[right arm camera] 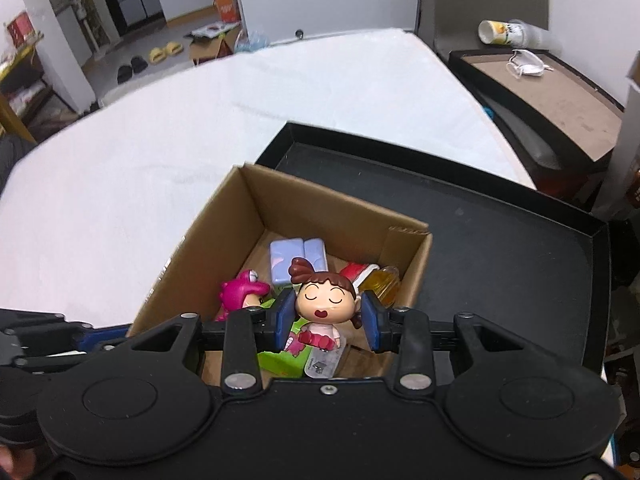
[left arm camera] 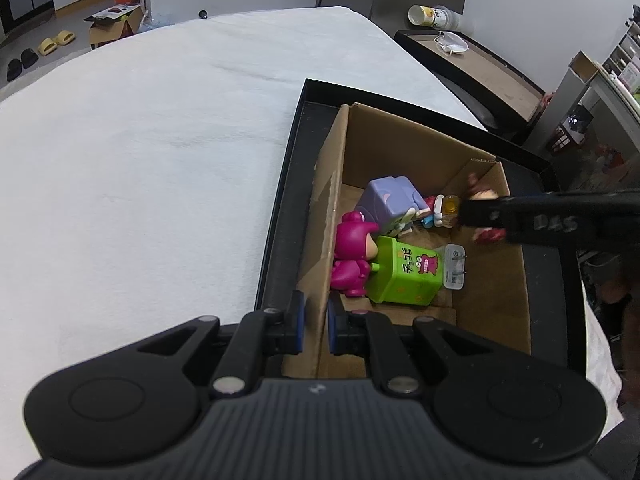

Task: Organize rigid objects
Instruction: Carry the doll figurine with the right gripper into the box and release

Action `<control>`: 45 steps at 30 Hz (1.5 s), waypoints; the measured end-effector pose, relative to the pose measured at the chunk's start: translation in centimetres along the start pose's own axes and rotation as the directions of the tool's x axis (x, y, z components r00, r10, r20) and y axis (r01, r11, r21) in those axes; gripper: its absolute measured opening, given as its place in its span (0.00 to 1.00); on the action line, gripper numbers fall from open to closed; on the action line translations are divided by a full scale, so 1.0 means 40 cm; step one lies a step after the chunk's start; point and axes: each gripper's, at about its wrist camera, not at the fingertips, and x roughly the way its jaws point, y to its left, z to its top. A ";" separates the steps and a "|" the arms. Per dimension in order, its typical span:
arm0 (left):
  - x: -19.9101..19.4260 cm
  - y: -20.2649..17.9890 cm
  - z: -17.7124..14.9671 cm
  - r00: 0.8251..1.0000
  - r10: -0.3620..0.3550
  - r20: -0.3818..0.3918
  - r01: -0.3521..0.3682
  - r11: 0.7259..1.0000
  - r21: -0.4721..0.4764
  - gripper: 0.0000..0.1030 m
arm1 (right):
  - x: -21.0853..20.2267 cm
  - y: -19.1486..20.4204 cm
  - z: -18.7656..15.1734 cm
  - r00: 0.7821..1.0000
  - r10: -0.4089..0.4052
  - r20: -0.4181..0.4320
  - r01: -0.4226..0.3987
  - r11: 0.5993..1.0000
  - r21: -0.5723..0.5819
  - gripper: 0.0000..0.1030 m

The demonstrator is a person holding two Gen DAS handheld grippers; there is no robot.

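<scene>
A cardboard box [left arm camera: 332,200] stands in a black tray [left arm camera: 288,184] and holds a pink figure [left arm camera: 352,256], a green block toy [left arm camera: 404,276], a purple cube [left arm camera: 390,200] and other small toys. My left gripper [left arm camera: 316,326] is shut on the box's near left wall. My right gripper [right arm camera: 326,316] hovers over the box [right arm camera: 224,232] with its pads around the head of a girl doll [right arm camera: 324,300]; the right pad does not touch it. The right gripper also shows in the left wrist view [left arm camera: 480,216].
The tray [right arm camera: 500,240] sits on a white cloth-covered table [left arm camera: 160,160]. A side table with a mask [right arm camera: 524,66] and cups [right arm camera: 512,32] stands at the far right. Cardboard boxes and slippers lie on the floor beyond the table.
</scene>
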 end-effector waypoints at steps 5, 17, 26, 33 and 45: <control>0.000 0.005 -0.002 1.000 -0.015 0.003 0.015 1.000 -0.001 0.10 | 0.038 0.013 0.004 0.999 -0.019 -0.028 0.018 1.000 -0.018 0.34; 0.000 0.007 -0.001 1.000 -0.022 0.002 0.022 1.000 -0.004 0.10 | 0.024 -0.011 0.007 0.999 -0.050 -0.015 0.051 0.998 0.024 0.36; -0.007 0.007 0.008 1.000 -0.024 -0.010 0.024 1.000 -0.007 0.10 | -0.033 -0.036 0.000 1.000 -0.030 0.009 0.029 0.997 0.071 0.36; -0.061 -0.002 0.021 0.999 -0.019 0.035 0.019 1.000 0.003 0.10 | -0.078 -0.058 -0.021 1.000 -0.010 0.022 0.008 0.992 0.127 0.40; -0.146 -0.036 0.013 0.996 -0.059 0.062 0.056 0.997 0.057 0.14 | -0.197 -0.079 -0.097 0.996 -0.028 0.087 0.006 0.970 0.244 0.62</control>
